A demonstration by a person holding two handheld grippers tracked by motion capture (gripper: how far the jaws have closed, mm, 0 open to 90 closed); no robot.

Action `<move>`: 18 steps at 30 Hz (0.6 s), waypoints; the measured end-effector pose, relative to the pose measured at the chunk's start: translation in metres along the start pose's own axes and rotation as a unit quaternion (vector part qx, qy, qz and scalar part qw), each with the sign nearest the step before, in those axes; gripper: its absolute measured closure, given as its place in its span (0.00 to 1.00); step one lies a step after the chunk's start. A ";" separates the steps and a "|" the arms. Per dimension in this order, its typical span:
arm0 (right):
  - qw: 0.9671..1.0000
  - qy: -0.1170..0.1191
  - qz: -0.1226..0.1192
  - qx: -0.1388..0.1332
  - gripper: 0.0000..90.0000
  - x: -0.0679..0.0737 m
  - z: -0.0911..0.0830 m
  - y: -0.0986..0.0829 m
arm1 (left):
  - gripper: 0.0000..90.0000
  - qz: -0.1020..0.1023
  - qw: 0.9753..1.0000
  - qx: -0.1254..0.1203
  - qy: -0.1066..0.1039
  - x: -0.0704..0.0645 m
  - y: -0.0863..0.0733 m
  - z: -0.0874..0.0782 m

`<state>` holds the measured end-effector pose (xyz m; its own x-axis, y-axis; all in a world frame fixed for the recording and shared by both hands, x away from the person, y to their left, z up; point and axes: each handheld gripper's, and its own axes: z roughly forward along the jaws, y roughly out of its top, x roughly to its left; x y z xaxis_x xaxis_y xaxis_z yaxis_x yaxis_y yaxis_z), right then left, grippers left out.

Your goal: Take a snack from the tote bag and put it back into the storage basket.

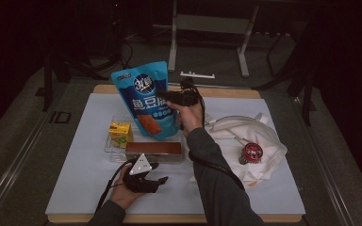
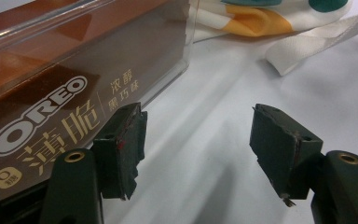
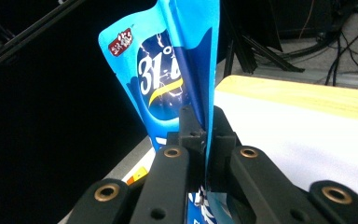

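Over the white mat, right gripper pinches the blue pouch's edge.

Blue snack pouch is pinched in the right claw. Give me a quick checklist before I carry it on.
1. Grip on the blue snack pouch: the right claw is shut on its side edge. Ok.
2. Pouch attitude: upright, its lower edge hidden behind the clear tray. Clearance cannot tell.
3. Left claw: open, holding nothing, on the white sheet beside the Oreo box. Ok.
4. Left claw touching the box: one pad sits very close to it. Cannot tell.
5. White cloth bag with the round red item on it: lies right of the pouch, apart from both claws. Ok.
6. Yellow carton: in the tray, beside the pouch. Ok.
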<state>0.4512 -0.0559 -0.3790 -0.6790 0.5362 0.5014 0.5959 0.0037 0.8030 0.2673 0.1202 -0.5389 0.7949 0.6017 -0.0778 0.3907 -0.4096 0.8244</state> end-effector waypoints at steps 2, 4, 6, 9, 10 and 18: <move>1.000 -0.002 0.004 0.001 0.98 0.000 0.005 -0.003 | 0.39 0.000 1.000 -0.001 0.000 0.000 0.000 0.000; 1.000 -0.004 0.005 0.003 0.97 -0.001 0.010 -0.006 | 0.39 0.000 1.000 0.000 0.000 0.000 0.000 0.000; 1.000 -0.008 0.002 0.002 0.97 -0.002 0.013 -0.011 | 0.39 0.000 1.000 -0.001 0.000 0.000 0.000 0.000; 1.000 -0.010 0.003 -0.001 0.97 -0.009 0.016 -0.021 | 0.39 0.000 1.000 0.000 -0.001 0.000 0.000 0.000; 1.000 -0.012 0.000 0.002 0.96 -0.011 0.017 -0.024 | 0.39 -0.001 1.000 -0.002 -0.001 -0.001 0.000 0.000; 0.999 -0.017 -0.038 0.027 0.92 -0.023 -0.005 -0.030 | 0.39 -0.001 1.000 0.000 -0.001 -0.001 0.000 0.000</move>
<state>0.4472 -0.0727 -0.4128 -0.7086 0.5610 0.4280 0.5661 0.0900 0.8194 0.2669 0.1195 -0.5392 0.7945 0.6019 -0.0805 0.3923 -0.4074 0.8247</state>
